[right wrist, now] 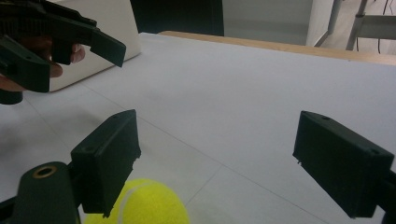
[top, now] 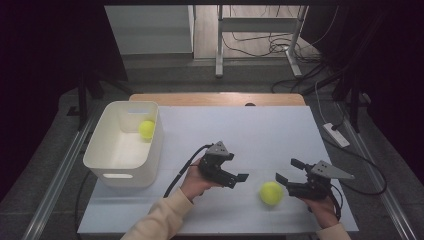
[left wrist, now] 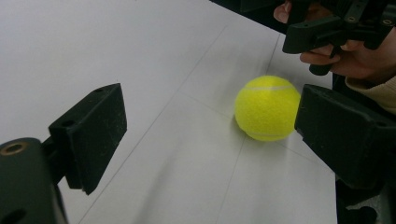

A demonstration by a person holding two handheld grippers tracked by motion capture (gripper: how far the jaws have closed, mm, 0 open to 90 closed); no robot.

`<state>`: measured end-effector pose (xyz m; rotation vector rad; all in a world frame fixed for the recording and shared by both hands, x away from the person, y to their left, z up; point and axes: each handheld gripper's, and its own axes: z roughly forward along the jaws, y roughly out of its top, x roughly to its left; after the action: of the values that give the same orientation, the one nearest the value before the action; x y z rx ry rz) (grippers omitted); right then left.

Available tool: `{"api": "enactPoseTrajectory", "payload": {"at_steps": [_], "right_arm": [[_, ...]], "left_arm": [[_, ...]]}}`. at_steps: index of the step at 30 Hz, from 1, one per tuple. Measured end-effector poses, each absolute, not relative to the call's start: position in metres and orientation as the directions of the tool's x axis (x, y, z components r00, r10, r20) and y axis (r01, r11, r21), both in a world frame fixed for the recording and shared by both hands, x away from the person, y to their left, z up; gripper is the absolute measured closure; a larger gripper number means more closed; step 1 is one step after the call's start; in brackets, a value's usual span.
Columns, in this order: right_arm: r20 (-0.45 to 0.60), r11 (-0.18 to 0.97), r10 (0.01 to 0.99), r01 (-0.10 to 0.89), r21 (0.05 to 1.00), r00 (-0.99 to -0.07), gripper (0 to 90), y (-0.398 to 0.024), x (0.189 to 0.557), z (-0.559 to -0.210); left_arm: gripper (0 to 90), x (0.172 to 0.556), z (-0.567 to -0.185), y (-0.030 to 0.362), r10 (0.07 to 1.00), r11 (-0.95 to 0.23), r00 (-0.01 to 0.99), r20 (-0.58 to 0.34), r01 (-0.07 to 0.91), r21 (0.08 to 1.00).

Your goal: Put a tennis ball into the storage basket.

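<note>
A yellow tennis ball point(top: 271, 193) lies on the white table sheet, between my two grippers. My left gripper point(top: 237, 167) points toward it from the left with its jaws wide apart. In the left gripper view the ball point(left wrist: 267, 108) sits ahead of the open gripper point(left wrist: 210, 135), close to the right jaw and not touched. My right gripper point(top: 287, 170) is open just right of the ball. In the right gripper view the ball point(right wrist: 140, 205) lies low beside the left jaw of the gripper point(right wrist: 229, 163), not pinched. A second tennis ball point(top: 146, 129) rests inside the white bin point(top: 100, 150).
The white bin point(right wrist: 107, 23) stands at the table's left side. A wooden edge point(top: 215, 98) runs along the far side of the sheet. A power strip point(top: 336, 135) and cables lie off the right edge. The other hand's gripper appears in each gripper view.
</note>
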<state>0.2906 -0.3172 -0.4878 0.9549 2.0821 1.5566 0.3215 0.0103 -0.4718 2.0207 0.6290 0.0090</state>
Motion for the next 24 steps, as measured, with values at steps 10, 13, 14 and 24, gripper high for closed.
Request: {"api": "enactPoseTrajectory", "payload": {"at_steps": [10, 13, 14, 24], "right_arm": [[0.1, 0.158, 0.707, 0.294, 0.943, -0.701, 14.1, -0.317, 0.291, -0.488], [0.098, 0.159, 0.707, 0.293, 0.943, -0.7, 14.1, -0.317, 0.29, -0.488], [0.099, 0.159, 0.708, 0.293, 0.943, -0.7, 14.1, -0.317, 0.29, -0.488], [0.097, 0.153, 0.714, 0.29, 0.945, -0.694, 14.1, -0.318, 0.291, -0.487]], "left_arm": [[10.2, 0.319, -0.478, -0.002, 0.413, -0.394, 0.873, -0.258, 0.427, 0.814], [10.2, 0.319, -0.479, -0.004, 0.411, -0.398, 0.874, -0.259, 0.427, 0.812], [10.2, 0.319, -0.479, -0.004, 0.41, -0.399, 0.874, -0.259, 0.427, 0.811], [10.4, 0.317, -0.482, -0.013, 0.392, -0.41, 0.881, -0.266, 0.426, 0.806]]}}
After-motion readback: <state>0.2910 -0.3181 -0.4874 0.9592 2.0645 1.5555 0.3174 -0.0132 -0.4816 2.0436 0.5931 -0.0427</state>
